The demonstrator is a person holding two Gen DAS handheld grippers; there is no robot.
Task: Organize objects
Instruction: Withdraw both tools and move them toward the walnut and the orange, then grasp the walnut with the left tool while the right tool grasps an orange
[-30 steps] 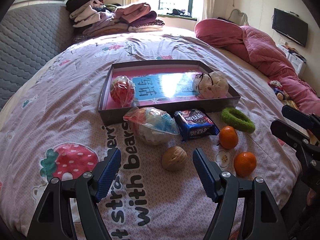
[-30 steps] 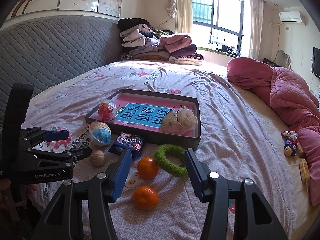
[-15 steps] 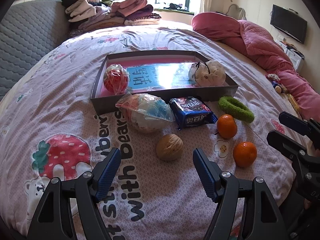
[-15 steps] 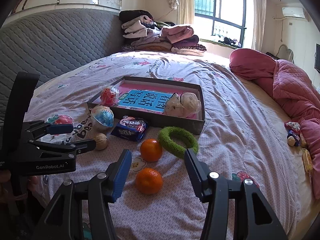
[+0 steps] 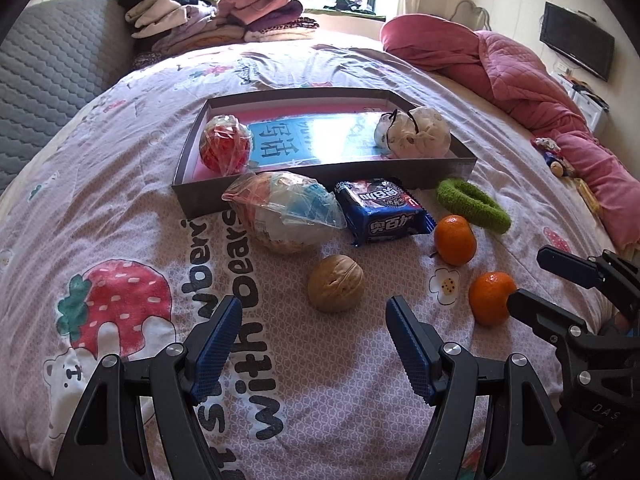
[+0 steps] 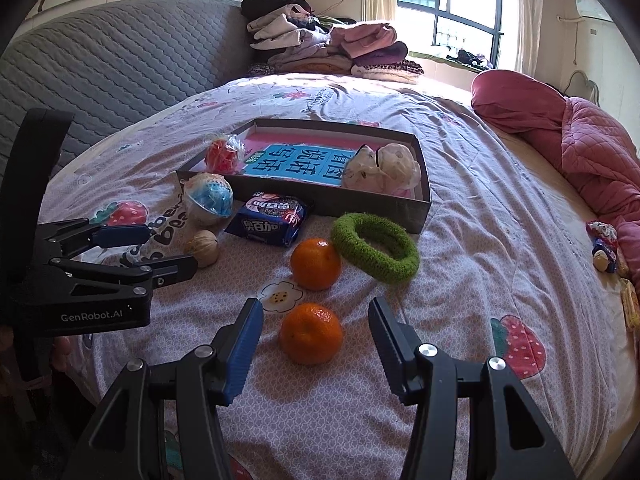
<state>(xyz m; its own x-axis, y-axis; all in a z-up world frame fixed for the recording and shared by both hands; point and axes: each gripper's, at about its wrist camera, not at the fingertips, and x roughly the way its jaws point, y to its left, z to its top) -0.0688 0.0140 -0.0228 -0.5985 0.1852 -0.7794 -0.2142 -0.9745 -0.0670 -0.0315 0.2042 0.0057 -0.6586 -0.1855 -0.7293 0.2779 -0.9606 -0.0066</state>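
Note:
A shallow grey box lies on the bed with a red wrapped ball and a white pouch in it. In front of it lie a bagged blue-and-white ball, a blue snack packet, a walnut, two oranges and a green ring. My left gripper is open just short of the walnut. My right gripper is open around the near orange, not touching it.
The bed has a pink strawberry-print sheet. A pink quilt lies bunched at the right, with small toys beside it. Folded clothes are stacked at the far end. A grey padded headboard stands at the left.
Both grippers have moved forward and lower towards the bed. The walnut is now closer to the left jaws, and the near orange now sits between the right jaws. Nothing was grasped.

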